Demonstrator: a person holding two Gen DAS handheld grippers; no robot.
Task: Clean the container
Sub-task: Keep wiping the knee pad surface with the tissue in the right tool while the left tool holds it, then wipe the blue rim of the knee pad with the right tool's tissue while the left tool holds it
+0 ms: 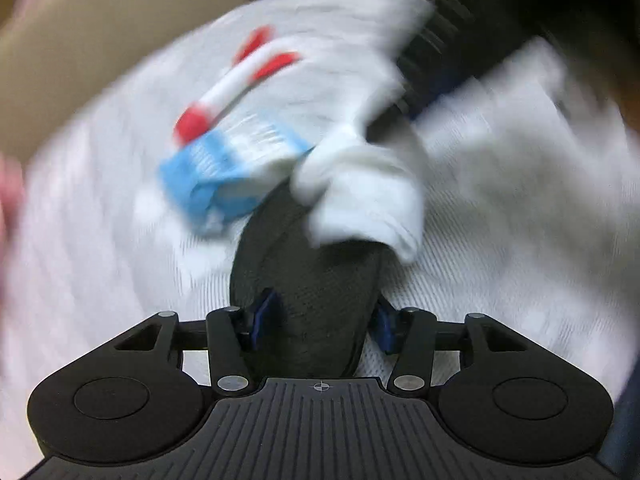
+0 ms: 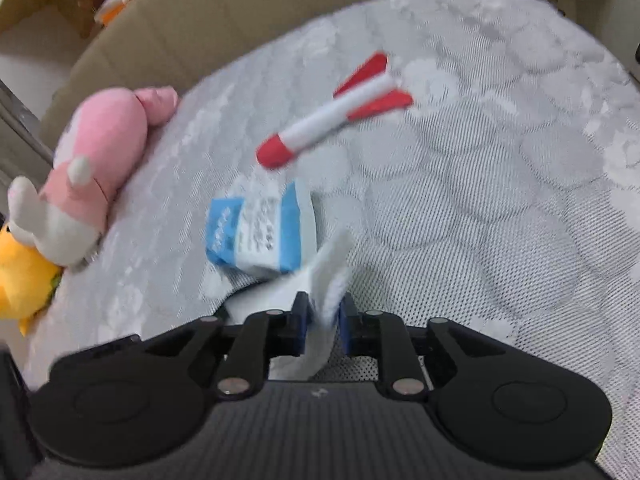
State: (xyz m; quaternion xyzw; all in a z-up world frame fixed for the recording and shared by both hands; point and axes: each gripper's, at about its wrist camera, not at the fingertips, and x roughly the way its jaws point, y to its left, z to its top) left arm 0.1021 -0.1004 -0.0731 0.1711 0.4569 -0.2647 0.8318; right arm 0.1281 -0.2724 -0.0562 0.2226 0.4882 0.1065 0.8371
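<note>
black container (image 1: 308,288) clamped by left gripper (image 1: 320,320); right gripper (image 2: 324,320), tilted down, pinching tissue (image 2: 328,276).

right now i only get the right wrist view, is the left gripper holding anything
Observer: Yes. The left gripper is shut on a black container, with a pad on each side.
Operator: where's my wipe relative to it
Observer: The white wipe is bunched over the container's far end and covers that part.
Operator: anything else up against it
Observer: The blue packet lies right beside the container's far left edge. The blur hides whether they touch.
</note>
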